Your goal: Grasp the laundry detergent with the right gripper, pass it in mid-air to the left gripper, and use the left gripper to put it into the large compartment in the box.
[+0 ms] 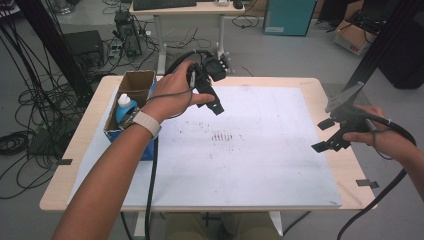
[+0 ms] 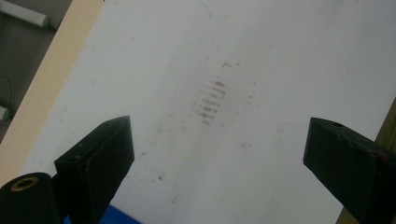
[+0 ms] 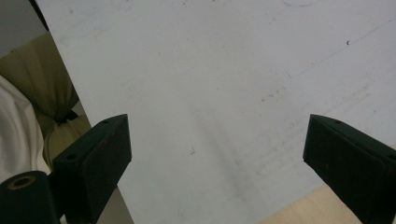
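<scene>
You are holding your left claw (image 1: 212, 92) spread and empty near the bench's far-left corner, the bottle (image 1: 125, 107) in the cardboard box (image 1: 136, 82) lying leftward; your right claw (image 1: 332, 132), also spread, is hovering well apart.

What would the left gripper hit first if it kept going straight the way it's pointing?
Most likely the white sheet covering the table, near the smudged marks. The left gripper is open, nothing between its jaws; depth is uncertain.

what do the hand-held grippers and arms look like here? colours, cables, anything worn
Both hand-held grippers, left and right, are black with blocky black jaws. A thick black cable trails from each. The right carries a grey three-cornered plate. Bare forearms; pale band on the left wrist.
</scene>
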Tool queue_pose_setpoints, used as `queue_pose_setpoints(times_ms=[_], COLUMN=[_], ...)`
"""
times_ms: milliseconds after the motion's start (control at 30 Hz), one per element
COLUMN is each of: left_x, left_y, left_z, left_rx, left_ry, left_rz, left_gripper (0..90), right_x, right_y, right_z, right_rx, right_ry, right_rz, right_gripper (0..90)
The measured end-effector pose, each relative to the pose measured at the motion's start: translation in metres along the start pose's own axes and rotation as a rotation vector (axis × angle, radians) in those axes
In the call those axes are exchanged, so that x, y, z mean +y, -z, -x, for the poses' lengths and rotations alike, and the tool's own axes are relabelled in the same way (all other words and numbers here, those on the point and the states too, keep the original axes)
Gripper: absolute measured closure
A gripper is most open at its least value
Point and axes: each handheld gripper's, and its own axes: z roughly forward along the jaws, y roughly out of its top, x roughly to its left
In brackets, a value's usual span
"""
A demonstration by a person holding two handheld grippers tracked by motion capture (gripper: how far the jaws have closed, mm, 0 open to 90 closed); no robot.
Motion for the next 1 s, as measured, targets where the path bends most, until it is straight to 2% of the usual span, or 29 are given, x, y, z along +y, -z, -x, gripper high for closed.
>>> queue_pose_setpoints(times_ms=[400,500,867,1000], left_x=[-0.0016,-0.0025,-0.0025,-0.0034], left_y=[0.0013,0.0016,0.0004,0.0005], left_z=[0.001,0.0015,0.0006,-0.0003], left_rx=[0.01,0.006,0.017,0.009], left_ry=[0.007,0.022,0.013,0.019], left_rz=[-0.007,-0.004,-0.005,-0.008], left_gripper=[9.1,9.2,9.2,9.2], right_x=[0.0003,0.0002,-0.0006,-0.0009], right_y=[-0.0016,-0.0008,-0.0023,-0.0026], right_z=[0.0012,0.0004,0.0001,0.0007], right_rx=[0.007,0.008,0.01,0.009], right_ry=[0.01,0.009,0.005,0.006], right_rz=[-0.002,-0.006,-0.006,-0.004], right_gripper=[7.6,7.6,7.6,7.6])
